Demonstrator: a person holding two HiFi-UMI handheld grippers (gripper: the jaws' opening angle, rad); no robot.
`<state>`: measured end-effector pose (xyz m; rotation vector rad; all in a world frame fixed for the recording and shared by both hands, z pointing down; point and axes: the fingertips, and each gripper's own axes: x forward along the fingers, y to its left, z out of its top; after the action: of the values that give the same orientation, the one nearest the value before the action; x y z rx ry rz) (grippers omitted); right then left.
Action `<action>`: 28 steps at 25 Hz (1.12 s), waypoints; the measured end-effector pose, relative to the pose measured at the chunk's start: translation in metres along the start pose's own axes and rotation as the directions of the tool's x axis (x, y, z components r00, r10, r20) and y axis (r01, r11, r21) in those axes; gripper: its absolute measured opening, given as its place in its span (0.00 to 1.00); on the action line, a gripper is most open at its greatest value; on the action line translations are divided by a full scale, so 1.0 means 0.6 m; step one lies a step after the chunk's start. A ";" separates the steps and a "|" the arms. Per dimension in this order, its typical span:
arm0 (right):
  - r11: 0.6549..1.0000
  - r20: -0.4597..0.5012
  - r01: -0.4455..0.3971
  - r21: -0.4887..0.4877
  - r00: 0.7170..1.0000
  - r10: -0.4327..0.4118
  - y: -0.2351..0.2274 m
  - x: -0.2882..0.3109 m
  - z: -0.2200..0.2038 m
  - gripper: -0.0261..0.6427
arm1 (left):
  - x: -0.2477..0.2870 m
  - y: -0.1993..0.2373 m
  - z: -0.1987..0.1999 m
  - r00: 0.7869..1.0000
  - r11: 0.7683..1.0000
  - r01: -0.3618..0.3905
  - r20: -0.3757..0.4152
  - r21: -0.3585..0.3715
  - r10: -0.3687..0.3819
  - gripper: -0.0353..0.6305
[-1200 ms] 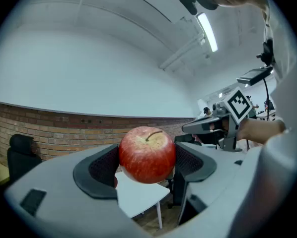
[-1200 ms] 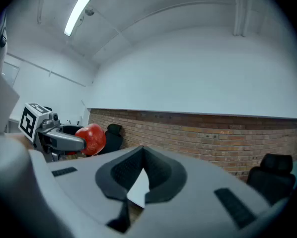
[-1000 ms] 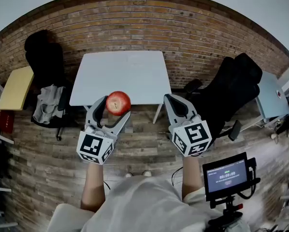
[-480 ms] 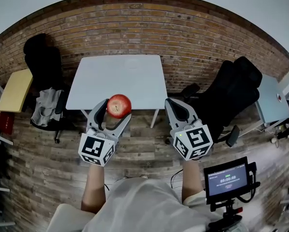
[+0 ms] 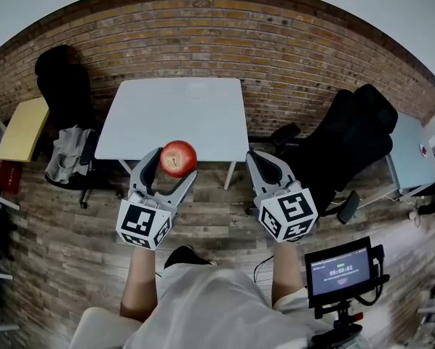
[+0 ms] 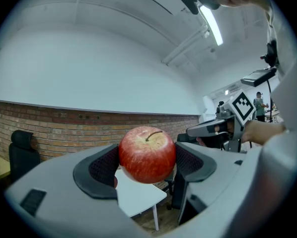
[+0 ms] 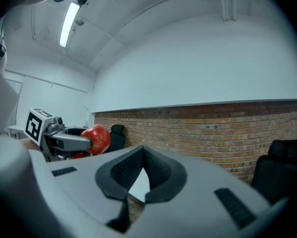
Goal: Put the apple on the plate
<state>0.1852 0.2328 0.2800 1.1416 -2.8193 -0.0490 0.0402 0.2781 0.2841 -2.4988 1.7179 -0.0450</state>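
A red apple (image 5: 178, 157) is held in the air between the pads of my left gripper (image 5: 171, 169), which is shut on it, just in front of the near edge of a white table (image 5: 159, 126). In the left gripper view the apple (image 6: 147, 154) fills the gap between the jaws, stem up. A pale round outline (image 5: 197, 89) shows faintly near the table's far edge. My right gripper (image 5: 263, 167) hangs level with the left one, to its right, shut and holding nothing. Its fingertips (image 7: 141, 152) meet, and the apple (image 7: 97, 139) appears off to its left.
A brick wall (image 5: 290, 57) runs behind the table and the floor is wooden. A black chair with clothes (image 5: 68, 155) stands left of the table, a black office chair (image 5: 352, 133) right of it. A yellow side table (image 5: 21, 129) is far left and a small monitor (image 5: 340, 269) near right.
The left gripper still holds the apple and both grippers keep their pose. The table has drifted slightly left in the head view, and a dark shoe now shows below the grippers.
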 end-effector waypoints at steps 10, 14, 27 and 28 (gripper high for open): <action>1.000 -0.017 -0.021 0.003 1.000 0.021 -0.026 0.035 -0.015 0.04 | 0.037 0.018 -0.016 1.000 1.000 -0.016 -0.006 -0.011 0.016 0.60; 0.999 -0.025 -0.036 -0.003 0.999 0.036 -0.049 0.101 -0.019 0.04 | 0.086 0.066 -0.032 1.000 0.999 -0.027 -0.009 -0.023 0.026 0.60; 1.000 -0.027 -0.007 -0.028 1.000 0.007 -0.110 0.210 -0.008 0.04 | 0.195 0.152 -0.045 1.000 0.999 0.003 0.004 -0.038 -0.002 0.60; 1.000 -0.028 -0.006 -0.027 1.000 0.005 -0.116 0.223 -0.006 0.04 | 0.207 0.162 -0.045 1.000 0.999 0.006 0.004 -0.039 -0.005 0.60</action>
<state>0.1379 0.0899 0.2895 1.1196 -2.7888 -0.0697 -0.0076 0.1259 0.2958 -2.5293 1.7270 -0.0064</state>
